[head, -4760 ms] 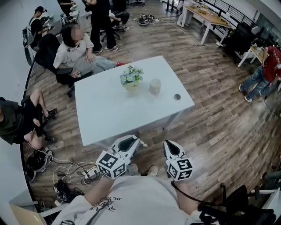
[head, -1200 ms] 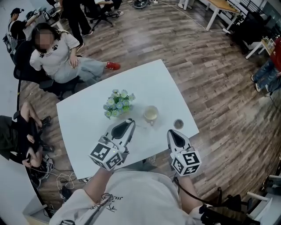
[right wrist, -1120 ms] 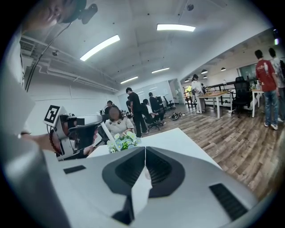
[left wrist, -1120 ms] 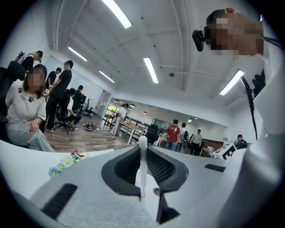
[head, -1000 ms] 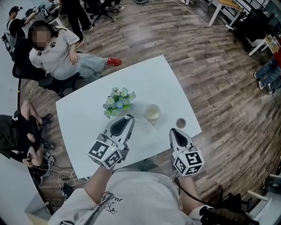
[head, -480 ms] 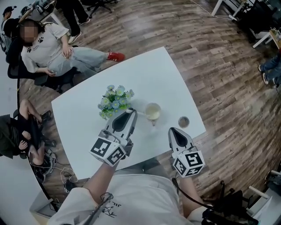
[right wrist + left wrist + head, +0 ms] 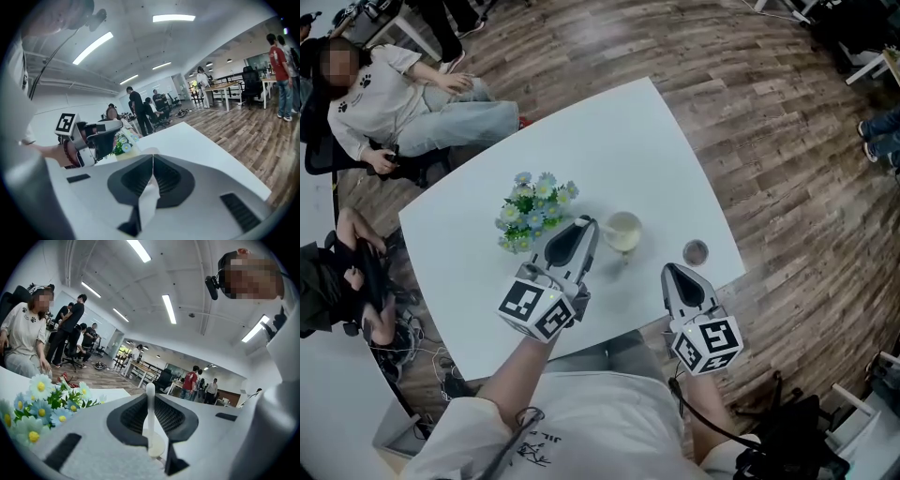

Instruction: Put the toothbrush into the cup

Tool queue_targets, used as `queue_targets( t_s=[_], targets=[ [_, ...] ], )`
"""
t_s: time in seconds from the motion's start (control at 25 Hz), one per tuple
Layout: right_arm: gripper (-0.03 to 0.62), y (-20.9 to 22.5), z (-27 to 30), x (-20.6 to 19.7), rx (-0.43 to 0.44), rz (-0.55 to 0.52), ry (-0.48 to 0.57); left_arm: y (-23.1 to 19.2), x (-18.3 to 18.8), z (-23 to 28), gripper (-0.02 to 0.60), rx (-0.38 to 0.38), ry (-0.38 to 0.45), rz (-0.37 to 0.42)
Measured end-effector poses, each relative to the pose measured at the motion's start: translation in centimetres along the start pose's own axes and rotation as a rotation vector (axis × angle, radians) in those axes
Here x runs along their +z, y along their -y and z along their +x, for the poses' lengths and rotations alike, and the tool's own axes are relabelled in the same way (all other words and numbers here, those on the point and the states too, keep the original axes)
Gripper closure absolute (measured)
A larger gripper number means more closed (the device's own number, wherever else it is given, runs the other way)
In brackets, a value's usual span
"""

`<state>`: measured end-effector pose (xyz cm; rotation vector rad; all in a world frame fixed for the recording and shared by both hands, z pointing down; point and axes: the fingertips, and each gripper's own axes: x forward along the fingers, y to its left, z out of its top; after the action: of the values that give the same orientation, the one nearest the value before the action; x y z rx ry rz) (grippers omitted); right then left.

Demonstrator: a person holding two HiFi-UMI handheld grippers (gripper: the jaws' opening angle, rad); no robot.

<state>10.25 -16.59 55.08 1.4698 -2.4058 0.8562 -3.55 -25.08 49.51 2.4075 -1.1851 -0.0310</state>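
Nearest, over the front edge of the white rectangular table: the grey-and-white right gripper with its black-and-white marker cube, jaws pressed flat together along one seam, gripping nothing.

To its left and slightly further in, the matching left gripper, jaws clamped on a thin white plastic toothbrush. Handle pinched between the dark ribbed pads, rising straight past the jaw tips to a rounded end. Brush head not to be made out. Held above the tabletop, not in the cup.

Just right of the left gripper's tips, upright on the table, a pale cream round cup, open mouth up. Touching the gripper or apart from it: impossible to tell.

Right of the cup, near the table's right edge and just ahead of the right gripper, a small dark round object.

Left of the cup, beside the left gripper, a small bunch of white, blue and yellow flowers with green leaves.

Beyond the table, brown wood-plank floor.

Far left, a seated person in a white shirt and light trousers. At the left edge, a second person in dark clothes.
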Motion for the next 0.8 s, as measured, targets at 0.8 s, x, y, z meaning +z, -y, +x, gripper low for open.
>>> queue_targets(
  t_s=[0.8],
  targets=[
    [0.574,1.3,0.5,-1.8,-0.004,0.031,-0.048,-1.3,-5.5,3.5,0.526,-0.010,-0.081,-0.044]
  ],
)
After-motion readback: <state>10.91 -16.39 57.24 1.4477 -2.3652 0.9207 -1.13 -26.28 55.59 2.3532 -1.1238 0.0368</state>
